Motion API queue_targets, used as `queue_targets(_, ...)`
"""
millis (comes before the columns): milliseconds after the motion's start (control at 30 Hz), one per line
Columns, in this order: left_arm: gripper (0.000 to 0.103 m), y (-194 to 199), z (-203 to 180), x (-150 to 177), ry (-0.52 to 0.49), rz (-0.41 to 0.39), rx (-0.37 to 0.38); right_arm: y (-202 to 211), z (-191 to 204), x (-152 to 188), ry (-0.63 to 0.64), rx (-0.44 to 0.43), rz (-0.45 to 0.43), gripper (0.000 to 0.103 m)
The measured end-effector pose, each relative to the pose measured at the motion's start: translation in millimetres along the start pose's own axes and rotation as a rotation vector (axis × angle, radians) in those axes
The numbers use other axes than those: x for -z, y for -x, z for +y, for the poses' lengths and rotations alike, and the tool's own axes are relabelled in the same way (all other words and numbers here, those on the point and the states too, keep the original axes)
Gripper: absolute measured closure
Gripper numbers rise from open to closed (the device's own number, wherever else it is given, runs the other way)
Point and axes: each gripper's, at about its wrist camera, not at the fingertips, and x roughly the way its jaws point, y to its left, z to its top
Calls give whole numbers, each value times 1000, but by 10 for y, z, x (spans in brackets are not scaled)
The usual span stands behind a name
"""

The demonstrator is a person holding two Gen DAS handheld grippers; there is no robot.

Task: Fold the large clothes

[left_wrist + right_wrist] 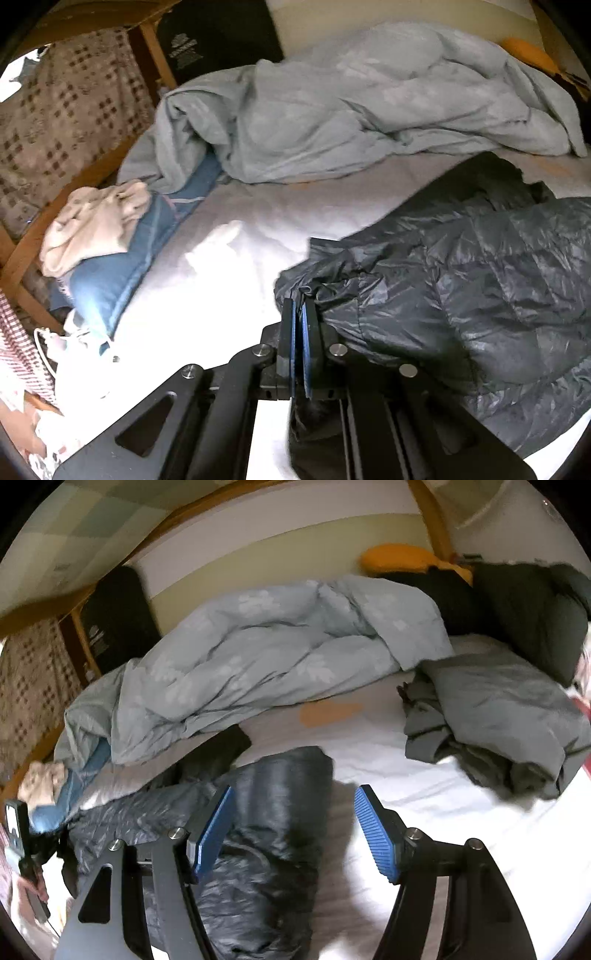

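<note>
1. Nearest in the left wrist view, the left hand-held gripper point(300, 308) is seen pressed together, a bunched edge of the dark jacket point(461, 280) pinched between its blue pads.
2. From that pinch the jacket is spread away to the right across the white bed point(221, 288), shiny and quilted, heaped rather than flat.
3. In the right wrist view, the right hand-held gripper point(293, 830) is held spread wide, nothing caught between its blue pads point(376, 834).
4. Its left finger is seen over the jacket point(258, 849); its right finger is over bare sheet point(443, 812). Whether the fabric is touched cannot be told.
5. Further back on the right, a grey garment point(491, 716) is lying rumpled on the sheet, apart from the jacket.
6. On the left edge of the bed, a cream cloth point(96, 225) is piled on a blue cloth point(122, 266).
7. Beyond, a pale blue duvet point(258, 657) is heaped across the bed along the wall.
8. At the far right, an orange cushion point(399, 559) is glimpsed behind dark bedding point(528, 609).
</note>
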Motion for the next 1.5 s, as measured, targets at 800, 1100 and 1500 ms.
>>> queue_targets(800,101,84,386,-65,175,-70,-66,-190,811,1015,512,235,83,27)
queue_targets(1100,103,-9,659,-15,258,-41,71,-351,-148,776,21,226,209,35)
queue_targets(1500,83,628,-393,35,-86,-245,274,361,778,739,351,-11,-93,37)
